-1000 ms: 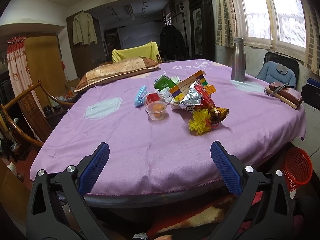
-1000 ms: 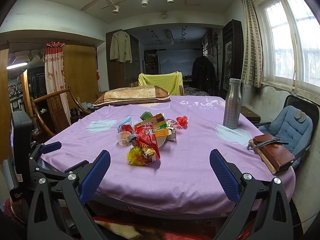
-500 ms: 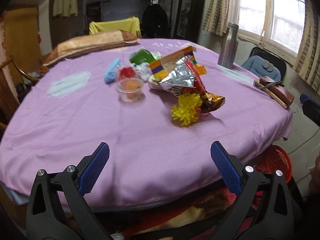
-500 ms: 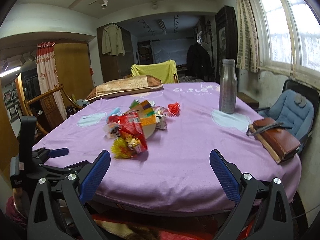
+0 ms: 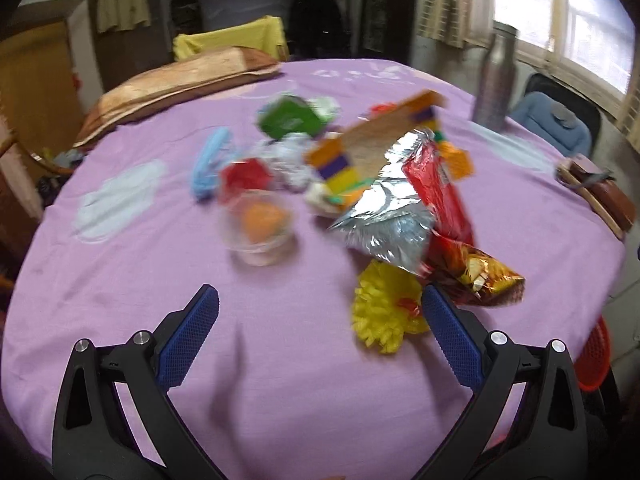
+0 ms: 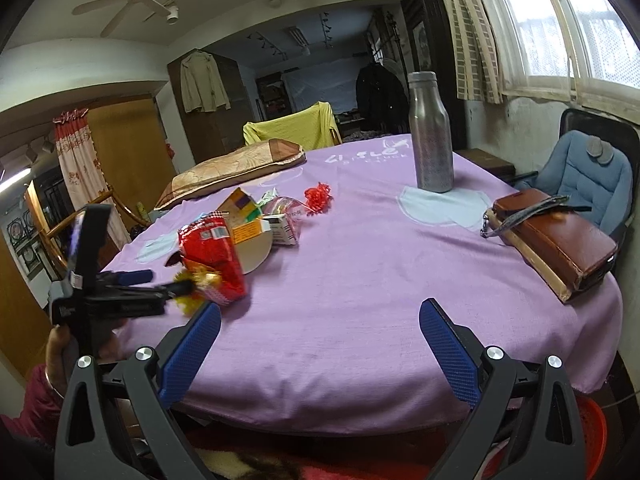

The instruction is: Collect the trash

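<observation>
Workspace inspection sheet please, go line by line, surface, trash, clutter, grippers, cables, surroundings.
Surface: round table under a purple cloth, pale patches on it.
Job's things: trash pile mid-table; red snack bag, yellow pompom, clear cup, green packet, red bow apart.
Clutter: steel bottle upright, brown wallet at the edge, pillow.
Grippers: left gripper open, nearest the pompom; right gripper open, empty.
Cables: nothing seen.
Surroundings: red basket on the floor, blue chair, window.
</observation>
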The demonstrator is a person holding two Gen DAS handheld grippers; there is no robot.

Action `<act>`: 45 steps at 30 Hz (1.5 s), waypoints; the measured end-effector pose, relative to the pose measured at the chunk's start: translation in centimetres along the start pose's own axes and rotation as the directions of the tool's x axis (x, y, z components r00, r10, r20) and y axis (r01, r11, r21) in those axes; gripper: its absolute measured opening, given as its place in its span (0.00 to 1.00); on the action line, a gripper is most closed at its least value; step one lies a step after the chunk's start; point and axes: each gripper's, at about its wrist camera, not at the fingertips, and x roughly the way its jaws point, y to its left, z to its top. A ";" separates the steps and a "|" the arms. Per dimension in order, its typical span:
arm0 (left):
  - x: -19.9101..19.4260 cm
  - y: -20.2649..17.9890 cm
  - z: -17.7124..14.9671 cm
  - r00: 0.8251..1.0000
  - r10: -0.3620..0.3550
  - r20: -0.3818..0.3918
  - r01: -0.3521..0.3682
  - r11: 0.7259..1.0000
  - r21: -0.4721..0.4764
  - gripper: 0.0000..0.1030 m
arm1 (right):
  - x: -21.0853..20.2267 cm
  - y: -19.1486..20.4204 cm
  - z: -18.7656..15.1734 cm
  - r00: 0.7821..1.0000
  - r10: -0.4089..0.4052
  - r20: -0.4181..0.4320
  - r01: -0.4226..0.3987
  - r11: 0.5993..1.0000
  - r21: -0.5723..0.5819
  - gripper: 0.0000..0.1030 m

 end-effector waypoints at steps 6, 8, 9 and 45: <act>-1.5 1.7 -1.2 1.000 -0.022 -0.005 0.022 0.999 0.024 0.94 | 1.5 -0.3 0.1 0.997 0.071 -0.010 -0.070 0.997 0.040 0.95; -1.0 0.8 -1.3 0.998 -0.057 -0.016 0.058 0.997 0.059 0.94 | 1.7 0.2 0.0 0.996 0.081 -0.030 -0.080 0.996 0.030 0.95; -0.5 0.1 -1.1 0.998 -0.057 -0.017 0.058 0.995 0.075 0.94 | 1.6 0.4 0.0 0.996 0.083 -0.030 -0.082 0.996 0.022 0.95; -4.8 12.0 -4.2 0.985 -0.128 0.114 0.145 0.977 -0.157 0.37 | 16.4 16.5 1.4 0.925 0.182 -0.334 -0.274 0.928 -0.254 0.95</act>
